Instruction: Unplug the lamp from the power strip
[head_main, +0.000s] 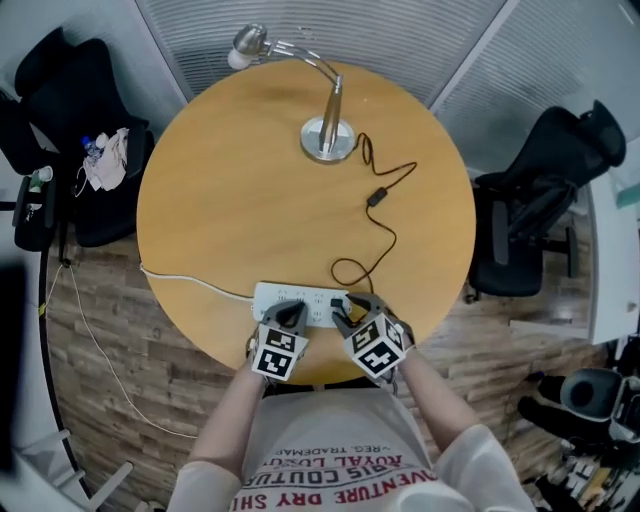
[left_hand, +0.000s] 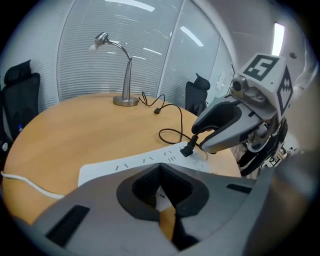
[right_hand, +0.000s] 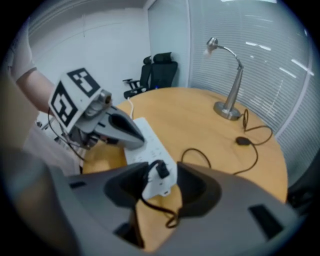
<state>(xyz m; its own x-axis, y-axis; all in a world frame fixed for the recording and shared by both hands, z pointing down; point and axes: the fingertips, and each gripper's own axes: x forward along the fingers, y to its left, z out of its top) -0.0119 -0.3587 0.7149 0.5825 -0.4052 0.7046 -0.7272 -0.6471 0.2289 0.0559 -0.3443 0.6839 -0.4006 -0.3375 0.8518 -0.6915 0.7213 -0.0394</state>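
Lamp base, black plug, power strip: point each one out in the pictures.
lamp base (head_main: 328, 140): head view, on the round metal foot.
black plug (right_hand: 161, 169): right gripper view, on the plug body in the strip.
power strip (head_main: 303, 294): head view, on its bare white top.

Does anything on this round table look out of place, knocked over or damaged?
Nothing stands out. The lamp stands upright at the far side, its cord lies in loose loops across the table, and the plug sits in the power strip at the near edge. Nothing is spilled.
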